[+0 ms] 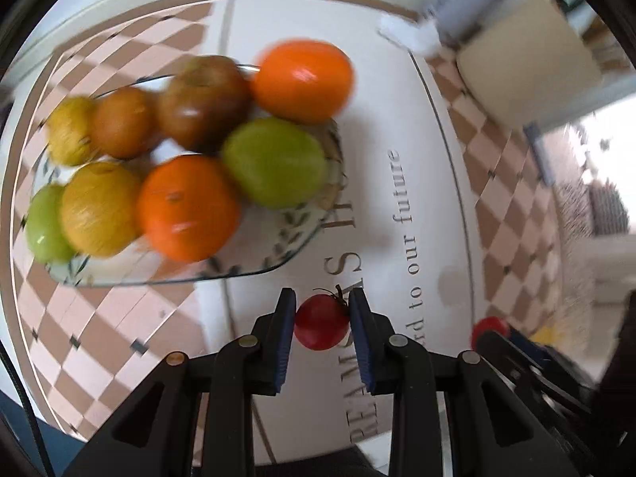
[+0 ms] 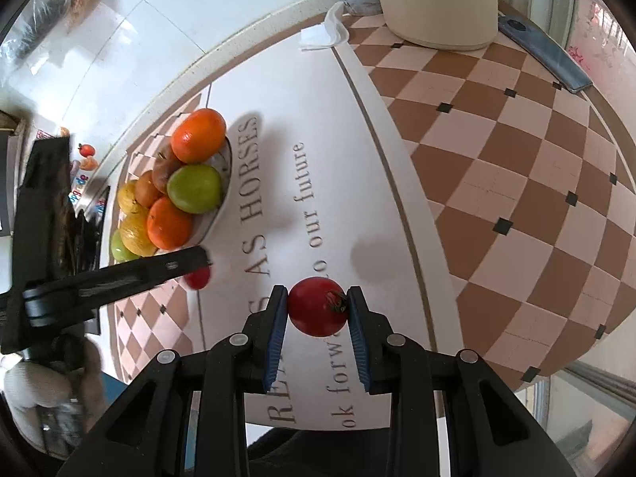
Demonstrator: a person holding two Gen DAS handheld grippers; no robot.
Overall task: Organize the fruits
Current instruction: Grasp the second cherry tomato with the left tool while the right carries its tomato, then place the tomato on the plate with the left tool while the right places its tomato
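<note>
checkered brown/cream tablecloth [image 2: 516,167] w/ a white centre strip carrying printed lettering covers the table; white floor tiles show beyond its edge. cream cylinder container [image 2: 437,4] stands at the far side, a folded white tissue [image 2: 322,31] just beside it, a phone [image 2: 544,55] lying flat near the container's other side.

glass plate [image 1: 278,254] w/ leaf pattern sits on the cloth, piled w/ fruit: two oranges, two green ones, two yellow ones, a brownish apple [image 1: 202,103] and another brownish round fruit. top orange [image 1: 302,79] rests at the plate's far rim, touching the apple; green fruit [image 1: 274,163] lies just under it.

left gripper [image 1: 322,318] has its blue pads pressed on both sides of a small red tomato [image 1: 321,322], stem up, held near the plate's closer edge. right gripper [image 2: 318,310] likewise clamps a second red tomato [image 2: 317,307], calyx facing its right pad, over the white strip, well apart from the plate. left-view frame is motion-blurred.
</note>
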